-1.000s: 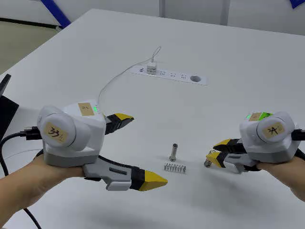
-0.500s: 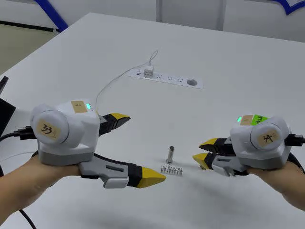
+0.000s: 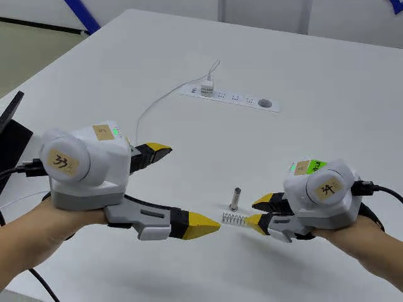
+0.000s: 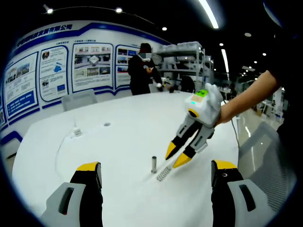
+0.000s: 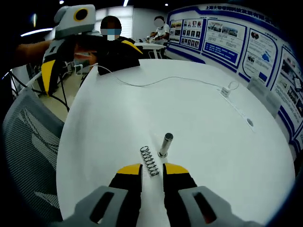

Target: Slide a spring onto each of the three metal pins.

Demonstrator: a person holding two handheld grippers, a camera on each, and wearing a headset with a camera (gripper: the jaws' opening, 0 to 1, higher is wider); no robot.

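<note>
One metal pin [image 3: 236, 198] stands upright on the white table [image 3: 302, 145], and a spring [image 3: 233, 219] lies flat just in front of it. My right gripper [image 3: 258, 211] is low at the spring's right end, with its jaws a narrow gap apart and nothing between them. In the right gripper view the spring [image 5: 149, 161] lies just ahead of my right gripper [image 5: 153, 170], with the pin [image 5: 165, 144] behind it. My left gripper [image 3: 182, 187] hovers wide open left of the spring. In the left gripper view the pin [image 4: 154, 164] and spring [image 4: 162, 173] lie ahead of it.
A white power strip [image 3: 230, 99] with a plugged charger [image 3: 207, 90] and a thin white cable lies further back. A dark object [image 3: 9, 129] and black cables sit at the left edge. People stand in the background, and a mesh chair [image 5: 28, 142] is beside the table.
My right gripper has moved left, from off to the spring's right to its right end. The left gripper has stayed wide open in about the same place.
</note>
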